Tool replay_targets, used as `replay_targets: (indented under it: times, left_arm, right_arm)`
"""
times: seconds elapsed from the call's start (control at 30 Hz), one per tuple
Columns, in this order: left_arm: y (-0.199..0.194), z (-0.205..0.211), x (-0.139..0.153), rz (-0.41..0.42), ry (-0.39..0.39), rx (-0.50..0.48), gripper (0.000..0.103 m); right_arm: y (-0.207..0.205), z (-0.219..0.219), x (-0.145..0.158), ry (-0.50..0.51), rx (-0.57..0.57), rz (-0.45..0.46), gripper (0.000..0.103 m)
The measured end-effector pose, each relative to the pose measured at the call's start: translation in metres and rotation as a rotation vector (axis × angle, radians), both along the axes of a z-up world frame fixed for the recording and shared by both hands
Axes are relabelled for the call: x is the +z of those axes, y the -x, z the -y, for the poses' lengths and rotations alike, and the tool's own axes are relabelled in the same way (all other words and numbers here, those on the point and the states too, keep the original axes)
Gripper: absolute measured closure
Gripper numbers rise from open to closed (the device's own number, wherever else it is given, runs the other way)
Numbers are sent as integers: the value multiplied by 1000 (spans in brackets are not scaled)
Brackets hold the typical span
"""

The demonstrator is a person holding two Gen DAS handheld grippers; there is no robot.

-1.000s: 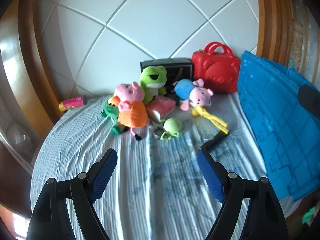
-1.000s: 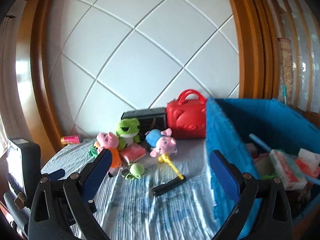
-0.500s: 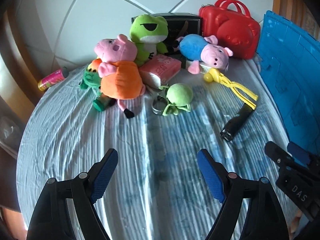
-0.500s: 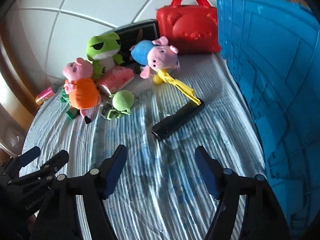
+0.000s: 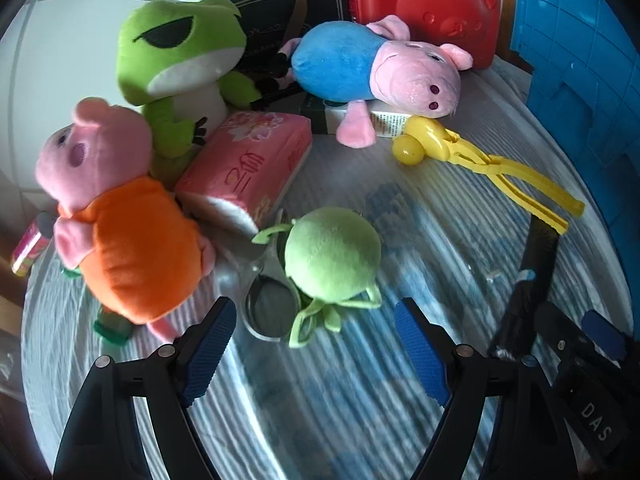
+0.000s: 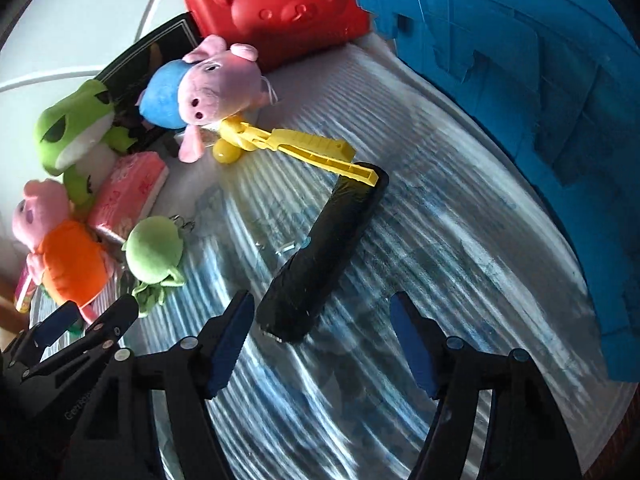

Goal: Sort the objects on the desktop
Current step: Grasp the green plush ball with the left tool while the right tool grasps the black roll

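My left gripper (image 5: 316, 344) is open, just short of a small green plush ball keychain (image 5: 332, 258) with a metal ring. My right gripper (image 6: 322, 340) is open, just short of the near end of a black cylinder (image 6: 324, 256). A yellow plastic clamp toy (image 6: 288, 146) touches the cylinder's far end. Behind lie an orange-dressed pig plush (image 5: 128, 256), a pink tissue pack (image 5: 248, 168), a green frog plush (image 5: 180, 68) and a blue-dressed pig plush (image 5: 372, 64). The green ball (image 6: 154, 250) also shows in the right wrist view.
A red bear-shaped case (image 6: 276, 4) and a black box (image 5: 288, 28) stand at the back. A blue plastic crate (image 6: 552, 120) stands on the right. A pink can (image 5: 28, 250) lies at the far left. The striped blue-white cloth (image 6: 440, 240) covers the table.
Both grippers have moved forward and down toward the table. The left one has closed in on the green ball, the right one on the black cylinder. Both remain open.
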State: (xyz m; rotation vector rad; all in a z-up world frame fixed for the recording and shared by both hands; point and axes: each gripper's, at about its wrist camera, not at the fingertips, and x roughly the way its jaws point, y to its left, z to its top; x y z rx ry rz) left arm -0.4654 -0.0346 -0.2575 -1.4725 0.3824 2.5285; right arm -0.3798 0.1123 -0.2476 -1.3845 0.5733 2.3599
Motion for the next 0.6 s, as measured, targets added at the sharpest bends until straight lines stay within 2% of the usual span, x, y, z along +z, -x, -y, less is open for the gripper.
replay_targets:
  times: [0.2, 0.43, 0.5, 0.6]
  left_arm:
    - [37, -12, -33, 36, -19, -29, 20]
    - [43, -17, -41, -34, 1, -18, 20]
    - [39, -16, -40, -33, -1, -15, 21]
    - [32, -12, -36, -24, -22, 5, 29]
  right_arm:
    - [25, 3, -24, -42, -76, 31, 33]
    - [46, 11, -45, -89, -51, 62, 33]
    - [50, 15, -46, -120, -36, 59, 39]
    - [54, 19, -47, -162, -7, 54, 51]
